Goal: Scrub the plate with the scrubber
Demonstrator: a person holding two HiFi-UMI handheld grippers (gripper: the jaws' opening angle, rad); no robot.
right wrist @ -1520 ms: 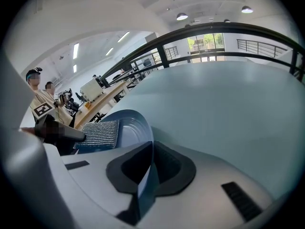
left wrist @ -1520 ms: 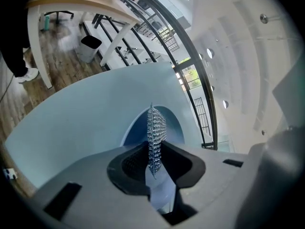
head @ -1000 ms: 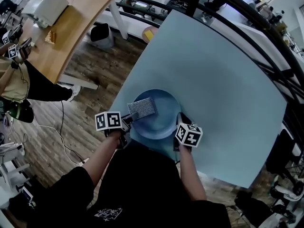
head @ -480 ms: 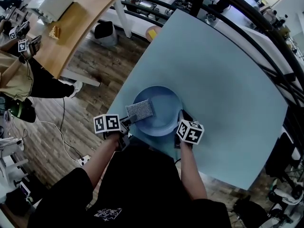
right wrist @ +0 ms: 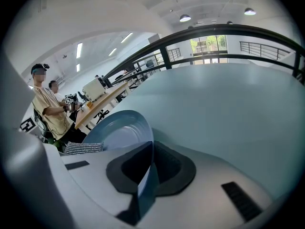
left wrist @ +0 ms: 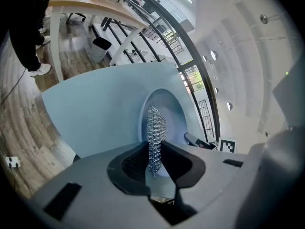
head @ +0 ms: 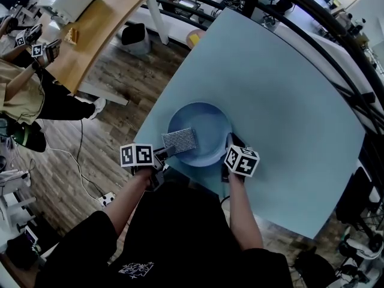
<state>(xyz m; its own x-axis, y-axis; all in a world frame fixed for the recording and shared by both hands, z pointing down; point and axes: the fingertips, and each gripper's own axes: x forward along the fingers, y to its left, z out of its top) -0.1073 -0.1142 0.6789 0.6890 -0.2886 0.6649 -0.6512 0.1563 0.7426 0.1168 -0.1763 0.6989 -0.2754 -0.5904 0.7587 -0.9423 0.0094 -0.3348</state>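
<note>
Pale blue table bears the plate just ahead of both tools: right gripper pinches its near rim, likely to steady it, while left gripper clamps the mesh scrubber, flat on the plate for scrubbing.

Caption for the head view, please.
Left gripper holds the scrubber over the blue plate while right gripper clamps its rim.

The round blue plate lies on the pale blue table near its near left corner, with the silver mesh scrubber on the plate's near-left part and the right gripper at its right rim.
</note>
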